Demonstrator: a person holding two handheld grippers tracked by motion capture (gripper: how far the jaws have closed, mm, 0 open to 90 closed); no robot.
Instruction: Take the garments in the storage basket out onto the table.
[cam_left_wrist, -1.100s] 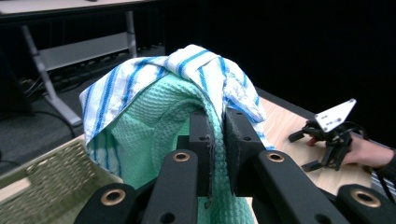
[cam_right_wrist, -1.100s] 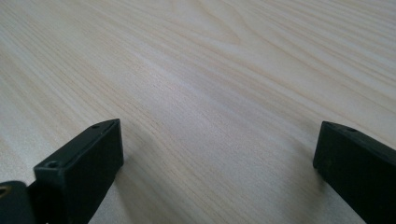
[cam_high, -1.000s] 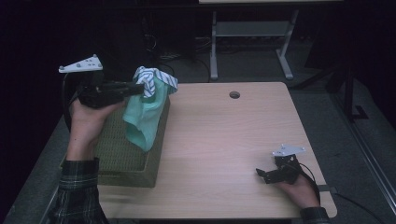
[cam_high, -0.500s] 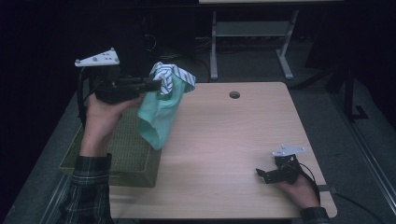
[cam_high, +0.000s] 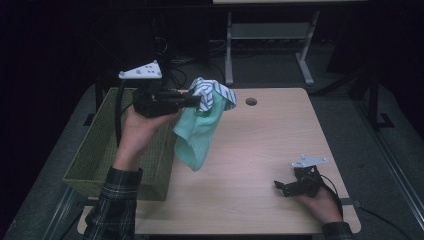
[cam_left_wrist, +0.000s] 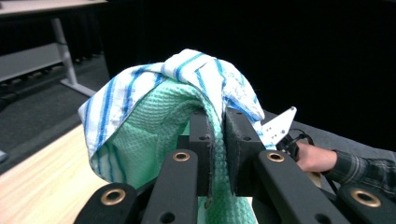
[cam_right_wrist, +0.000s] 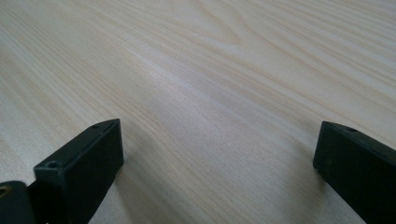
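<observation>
While I am watching from the high view, my left gripper (cam_high: 197, 101) is holding a bundle of cloth above the bench (cam_high: 260, 150), just past the right rim of the green woven basket (cam_high: 95, 160) sitting at the bench's left end. Its fingers (cam_left_wrist: 201, 140) are pinching narrowly on the mint-green waffle cloth (cam_high: 195, 135), which is hanging down from them clear of the wood, with a white cloth with blue stripes (cam_high: 212, 92) draping over the top of the grip. From the left gripper view, both cloths are wrapping over the fingertips. My right gripper (cam_high: 282, 187) is resting low at the bench's near right corner, well apart from the cloths, and its fingers (cam_right_wrist: 88, 158) are standing wide with bare wood between them.
</observation>
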